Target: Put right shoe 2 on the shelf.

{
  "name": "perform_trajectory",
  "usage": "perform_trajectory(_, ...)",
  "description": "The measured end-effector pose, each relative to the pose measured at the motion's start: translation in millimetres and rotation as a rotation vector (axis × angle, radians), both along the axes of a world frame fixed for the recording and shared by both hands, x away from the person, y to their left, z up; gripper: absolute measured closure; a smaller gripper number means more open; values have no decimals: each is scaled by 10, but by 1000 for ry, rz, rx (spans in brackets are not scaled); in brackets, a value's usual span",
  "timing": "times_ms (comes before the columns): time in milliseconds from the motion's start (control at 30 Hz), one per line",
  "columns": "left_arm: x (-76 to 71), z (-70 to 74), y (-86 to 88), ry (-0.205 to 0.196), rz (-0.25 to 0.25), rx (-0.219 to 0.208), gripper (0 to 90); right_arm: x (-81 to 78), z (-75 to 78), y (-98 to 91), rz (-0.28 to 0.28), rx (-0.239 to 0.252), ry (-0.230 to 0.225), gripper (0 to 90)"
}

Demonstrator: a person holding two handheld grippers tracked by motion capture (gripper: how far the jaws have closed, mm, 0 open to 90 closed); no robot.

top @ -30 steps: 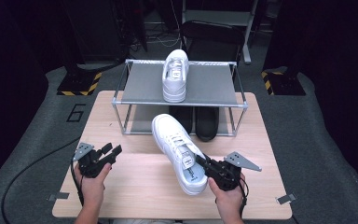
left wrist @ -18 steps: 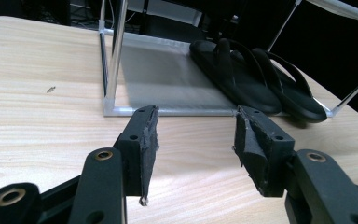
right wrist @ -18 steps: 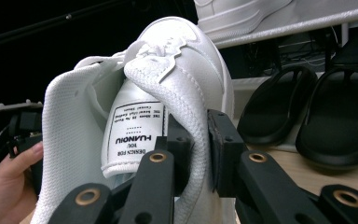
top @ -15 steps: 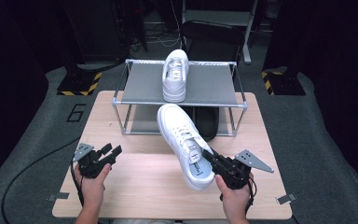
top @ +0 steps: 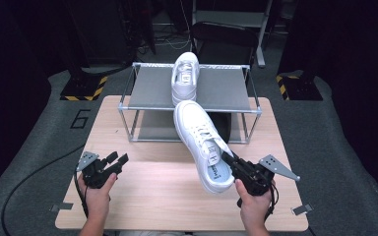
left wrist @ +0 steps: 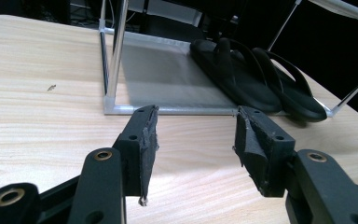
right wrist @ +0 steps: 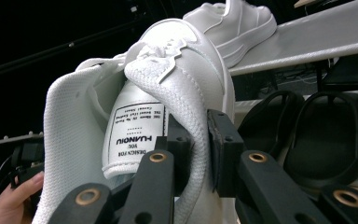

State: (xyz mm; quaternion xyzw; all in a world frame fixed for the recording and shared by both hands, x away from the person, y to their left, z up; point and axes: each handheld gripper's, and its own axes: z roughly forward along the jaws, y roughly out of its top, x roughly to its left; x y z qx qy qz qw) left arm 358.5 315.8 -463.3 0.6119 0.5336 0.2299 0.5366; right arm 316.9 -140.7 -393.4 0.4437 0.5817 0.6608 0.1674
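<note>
While your right gripper (right wrist: 198, 140) pinches the white sneaker (right wrist: 168, 93) collar, your spread left gripper (left wrist: 193, 140) view reveals black sandals (left wrist: 256, 79).

Both grippers are showing black bodies: left gripper (top: 112, 162), right gripper (top: 232, 162), each bearing brass-ringed screw holes, grey three-cornered plates, trailing black cables.

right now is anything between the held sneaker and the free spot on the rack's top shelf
Nothing visible blocks it. The right gripper holds the sneaker by its collar, toe toward the rack. The other sneaker sits mid-shelf, with bare shelf on either side. The shelf's front rail is the only edge to clear.
</note>
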Motion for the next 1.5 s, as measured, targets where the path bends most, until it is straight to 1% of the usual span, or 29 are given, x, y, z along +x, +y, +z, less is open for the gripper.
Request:
perform_trajectory(100, -2, 1, 1, 1, 0, 1, 485, 19, 33, -49, -13, 14, -10, 802)
perform_trajectory(300, -13, 4, 11, 3, -2, -1, 485, 55, 125, -133, -45, 19, -36, 802)
perform_trajectory(333, -13, 1, 12, -2, 1, 0, 485, 63, 135, -146, -51, 17, -42, 802)
perform_trajectory(400, -17, -1, 21, -1, -3, 4, 485, 81, 164, -174, -55, 31, -36, 801)
perform_trajectory(433, -19, 0, 26, -1, -2, 6, 484, 99, 175, -194, -60, 31, -39, 802)
perform_trajectory(467, -19, 0, 36, -8, 0, 7, 484, 108, 183, -202, -60, 34, -35, 801)
perform_trajectory(500, -27, 3, 45, -4, 6, 4, 481, 121, 193, -215, -63, 32, -37, 801)
perform_trajectory(533, -27, 5, 65, -9, 4, 14, 481, 131, 206, -225, -66, 28, -39, 801)
perform_trajectory(633, -39, 8, 87, -8, 9, 11, 476, 159, 246, -255, -84, 12, -45, 801)
perform_trajectory(700, -43, 3, 99, -15, 6, 11, 475, 178, 265, -274, -89, 11, -48, 801)
perform_trajectory(800, -53, 2, 114, -12, 13, 7, 474, 212, 296, -304, -96, 18, -48, 801)
perform_trajectory(833, -52, 1, 120, -18, 14, 5, 473, 230, 309, -320, -101, 14, -48, 801)
perform_trajectory(900, -58, 7, 137, -18, 16, 3, 473, 261, 331, -330, -105, 21, -46, 801)
perform_trajectory(1067, -61, 4, 163, -17, 26, -1, 473, 351, 380, -358, -126, 11, -47, 801)
perform_trajectory(1200, -60, -5, 163, -15, 25, -2, 473, 399, 386, -381, -139, 15, -48, 801)
perform_trajectory(1467, -67, -18, 167, -20, 28, -9, 472, 509, 435, -420, -168, 10, -34, 801)
perform_trajectory(1500, -73, -15, 169, -16, 30, -5, 472, 528, 446, -423, -173, 7, -33, 801)
